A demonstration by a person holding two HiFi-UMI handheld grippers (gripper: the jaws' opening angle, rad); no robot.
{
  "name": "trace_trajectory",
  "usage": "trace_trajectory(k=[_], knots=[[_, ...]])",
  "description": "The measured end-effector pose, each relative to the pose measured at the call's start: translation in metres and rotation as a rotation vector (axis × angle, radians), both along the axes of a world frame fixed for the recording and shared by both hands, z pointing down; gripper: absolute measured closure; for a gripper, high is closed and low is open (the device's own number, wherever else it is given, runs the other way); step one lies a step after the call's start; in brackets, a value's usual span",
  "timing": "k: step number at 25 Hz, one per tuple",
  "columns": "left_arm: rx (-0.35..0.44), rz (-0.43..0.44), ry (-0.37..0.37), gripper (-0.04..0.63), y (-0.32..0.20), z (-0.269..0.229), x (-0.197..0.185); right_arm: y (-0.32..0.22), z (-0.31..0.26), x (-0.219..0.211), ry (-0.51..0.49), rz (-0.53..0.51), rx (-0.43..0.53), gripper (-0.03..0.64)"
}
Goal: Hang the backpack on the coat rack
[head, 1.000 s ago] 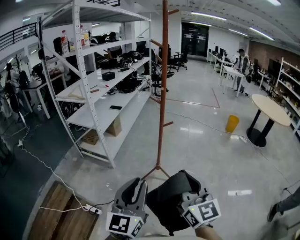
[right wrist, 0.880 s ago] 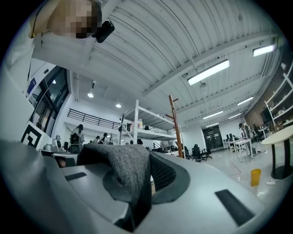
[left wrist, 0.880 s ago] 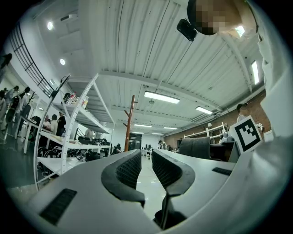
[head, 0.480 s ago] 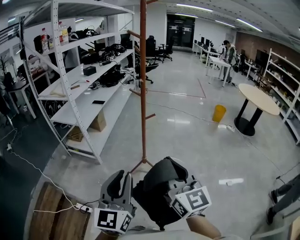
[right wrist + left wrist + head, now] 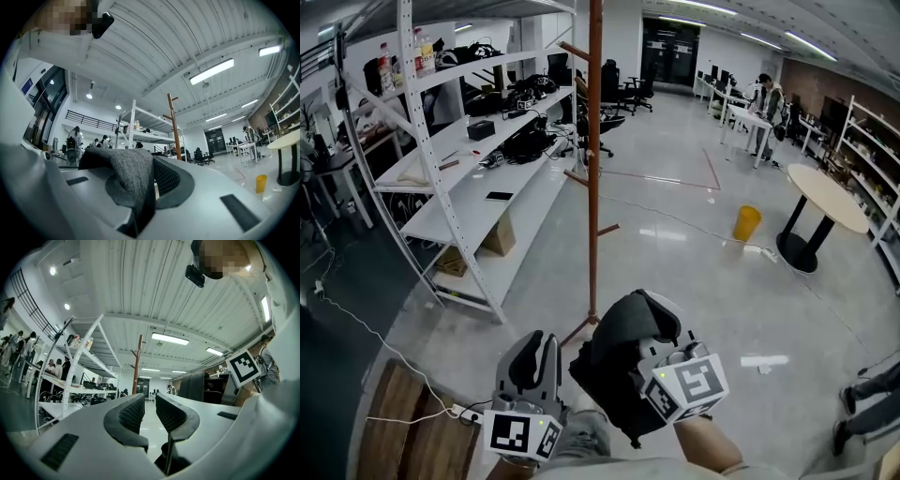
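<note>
The right gripper (image 5: 151, 182) is clamped on a grey fabric fold of the backpack (image 5: 611, 370), held close before the person; the left gripper (image 5: 149, 414) beside it is released and empty. The load is probably soft and sagging, best gripped by its top strap. The coat rack (image 5: 594, 169) stands ahead.

A white shelving unit (image 5: 459, 214) is standing along the left of a polished office floor, carrying bags and cables, with a cardboard box (image 5: 499, 236) sitting beneath it. A yellow bin (image 5: 747, 223) is standing near a round table (image 5: 830, 192) at right, while a person (image 5: 766, 94) is standing by distant desks.
</note>
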State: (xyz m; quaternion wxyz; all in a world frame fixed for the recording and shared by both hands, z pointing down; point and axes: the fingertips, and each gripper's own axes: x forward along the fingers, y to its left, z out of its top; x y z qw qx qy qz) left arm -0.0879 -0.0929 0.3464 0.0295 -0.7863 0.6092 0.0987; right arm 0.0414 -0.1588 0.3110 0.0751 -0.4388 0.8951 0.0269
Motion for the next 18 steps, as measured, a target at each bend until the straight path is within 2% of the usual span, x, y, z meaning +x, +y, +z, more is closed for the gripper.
trace_trajectory(k=[12,18], knots=[[0.024,0.073,-0.001,0.509,-0.145,-0.008,-0.039,-0.137,-0.029,-0.039,0.018,0.057,0.052,0.581],[0.034,0.079,-0.015,0.509,-0.198,-0.016,-0.059,-0.199,-0.055,-0.057,0.021,0.079,0.090,0.581]])
